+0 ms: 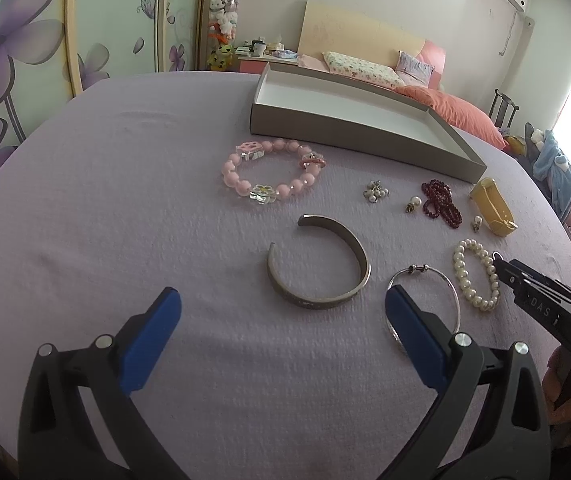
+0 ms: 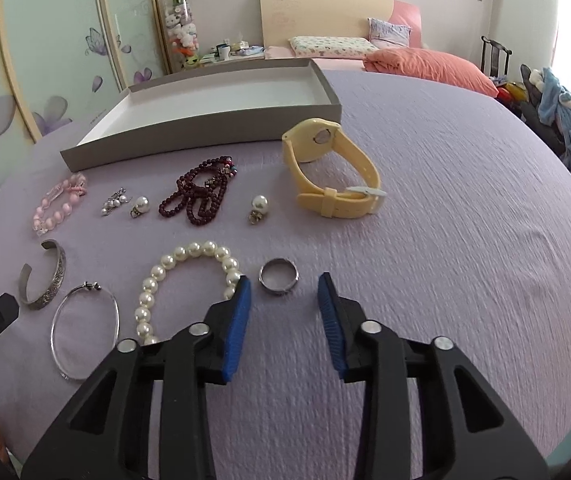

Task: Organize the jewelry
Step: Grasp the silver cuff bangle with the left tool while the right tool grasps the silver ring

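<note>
Jewelry lies on a lilac cloth in front of an empty grey box (image 1: 349, 130) (image 2: 189, 136). My left gripper (image 1: 283, 294) is open and empty, just short of a silver cuff (image 1: 319, 268), with a thin silver bangle (image 1: 451, 284) by its right finger. A pink bead bracelet (image 1: 271, 172) lies beyond. My right gripper (image 2: 284, 284) is open and empty, its tips either side of a silver ring (image 2: 278, 277). A pearl bracelet (image 2: 181, 276), dark red beads (image 2: 197, 196), pearl earrings (image 2: 259, 204) and a yellow watch (image 2: 333, 168) lie around.
A small pearl cluster (image 2: 113, 202) and another pearl earring (image 2: 140, 205) sit left of the red beads. The right gripper's body (image 1: 545, 300) shows at the left view's right edge. A bed with pillows (image 2: 365, 48) stands behind the table.
</note>
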`<state>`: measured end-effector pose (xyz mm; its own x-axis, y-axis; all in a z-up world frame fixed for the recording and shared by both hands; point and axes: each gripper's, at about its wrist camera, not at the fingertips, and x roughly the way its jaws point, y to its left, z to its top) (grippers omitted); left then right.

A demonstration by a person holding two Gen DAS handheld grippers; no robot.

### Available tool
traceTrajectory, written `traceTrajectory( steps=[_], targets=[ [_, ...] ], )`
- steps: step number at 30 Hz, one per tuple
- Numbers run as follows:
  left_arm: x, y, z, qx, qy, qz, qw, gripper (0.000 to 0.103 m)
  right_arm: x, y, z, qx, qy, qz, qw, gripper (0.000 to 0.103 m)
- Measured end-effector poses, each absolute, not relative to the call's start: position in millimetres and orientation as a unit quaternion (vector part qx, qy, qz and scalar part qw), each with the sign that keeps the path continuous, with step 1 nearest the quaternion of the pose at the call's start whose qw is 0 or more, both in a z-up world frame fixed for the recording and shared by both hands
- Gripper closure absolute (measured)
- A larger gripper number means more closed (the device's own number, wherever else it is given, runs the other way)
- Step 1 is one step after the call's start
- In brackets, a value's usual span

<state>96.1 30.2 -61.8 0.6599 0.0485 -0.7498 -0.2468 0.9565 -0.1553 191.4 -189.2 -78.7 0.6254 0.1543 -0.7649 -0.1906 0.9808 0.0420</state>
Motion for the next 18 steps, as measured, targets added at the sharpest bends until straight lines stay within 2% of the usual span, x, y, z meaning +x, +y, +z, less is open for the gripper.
traceTrajectory(
  steps=[2,14,18],
  targets=[
    [97,29,-62,-0.12,0.406,0.082,0.902,0.002,195,-188,-78,-0.024,0.423,0.102,0.9,0.08],
    [122,18,-67,-0.107,0.431,0.098,0.891,0.002,188,-201,-68,0.0,0.403,0.119,0.907,0.081],
    [139,18,-73,-0.115,0.448,0.119,0.878,0.008,188,-199,-67,-0.001,0.399,0.129,0.908,0.081]
  ],
)
